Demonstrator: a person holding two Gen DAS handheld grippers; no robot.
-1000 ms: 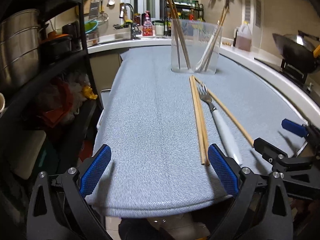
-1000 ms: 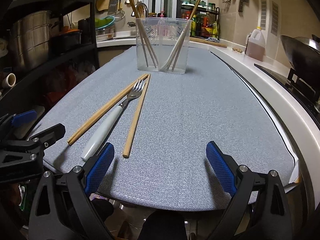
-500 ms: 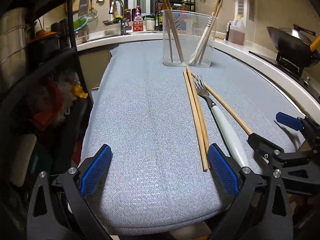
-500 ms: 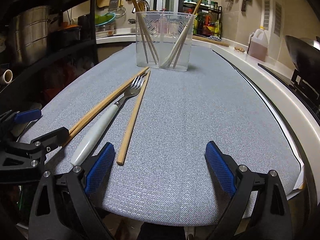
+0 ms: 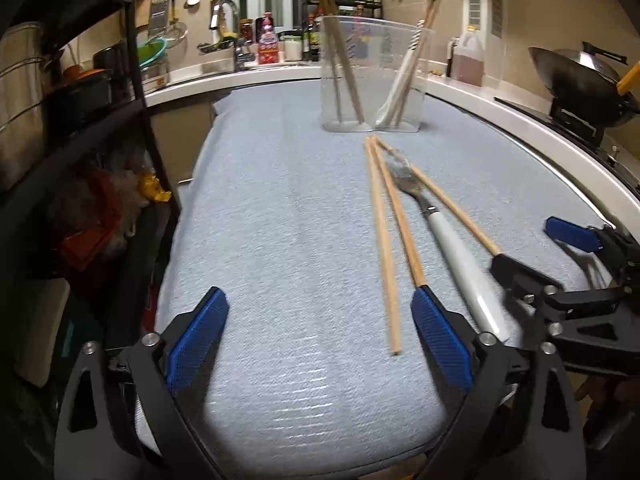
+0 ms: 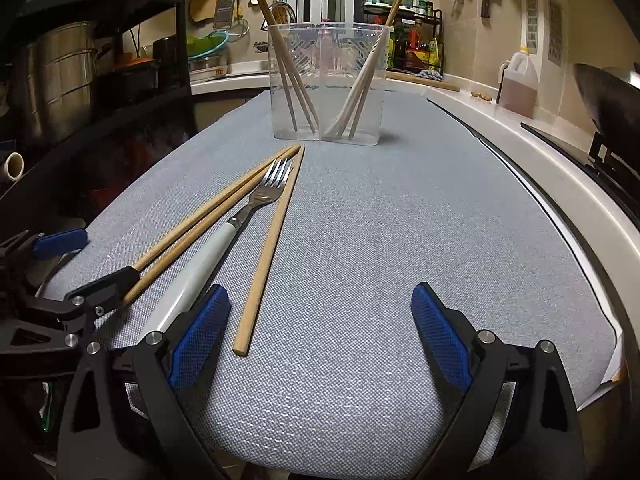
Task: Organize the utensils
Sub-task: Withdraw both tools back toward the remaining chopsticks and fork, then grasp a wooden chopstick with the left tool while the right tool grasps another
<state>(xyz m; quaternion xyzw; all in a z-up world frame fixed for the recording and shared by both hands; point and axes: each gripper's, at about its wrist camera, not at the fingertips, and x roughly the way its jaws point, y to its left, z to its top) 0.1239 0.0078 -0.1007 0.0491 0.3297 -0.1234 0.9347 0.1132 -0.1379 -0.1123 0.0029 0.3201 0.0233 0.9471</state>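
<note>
Now pick-up approached: left claw (image 5: 318,340) wide, closing, empty, chopstick (image 5: 383,254) between jaws; right claw (image 6: 320,334) wide, empty. Next: closure required on chopstick.

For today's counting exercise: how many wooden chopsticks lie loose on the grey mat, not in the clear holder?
3. Two chopsticks lie side by side left of the fork; the third chopstick lies to its right. The near ends of the pair are hidden behind the left tool.
</note>
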